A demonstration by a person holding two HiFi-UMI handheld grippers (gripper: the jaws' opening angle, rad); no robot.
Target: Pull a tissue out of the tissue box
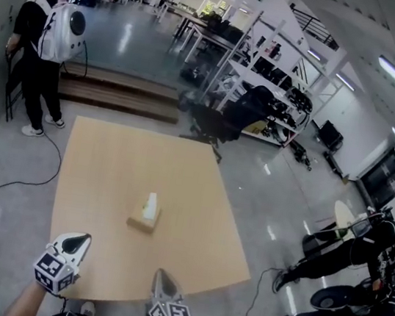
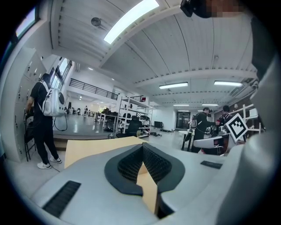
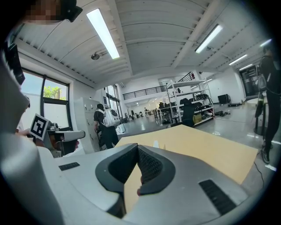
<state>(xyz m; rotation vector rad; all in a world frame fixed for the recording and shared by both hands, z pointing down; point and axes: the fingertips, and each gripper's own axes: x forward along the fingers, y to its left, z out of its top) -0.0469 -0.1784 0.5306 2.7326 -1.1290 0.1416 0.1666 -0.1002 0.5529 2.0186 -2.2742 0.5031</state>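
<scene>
A tan tissue box [image 1: 143, 217] lies near the middle of the wooden table [image 1: 106, 169], with a white tissue [image 1: 150, 205] standing up out of its top. My left gripper [image 1: 83, 239] hovers over the table's near edge, short of the box and to its left, its jaws together with nothing in them. My right gripper [image 1: 162, 275] is at the near edge too, just right of the box's line, shut and empty. In the right gripper view the tissue [image 3: 155, 143] peeks over the closed jaws [image 3: 138, 147]. In the left gripper view the jaws [image 2: 142, 146] hide the box.
A person with a white backpack [image 1: 45, 40] stands by lockers beyond the table's far left corner. Office chairs [image 1: 214, 123] and metal shelves [image 1: 269, 83] stand behind the far edge. Other people [image 1: 353, 253] are on the floor to the right. Cables [image 1: 15, 180] trail on the floor at left.
</scene>
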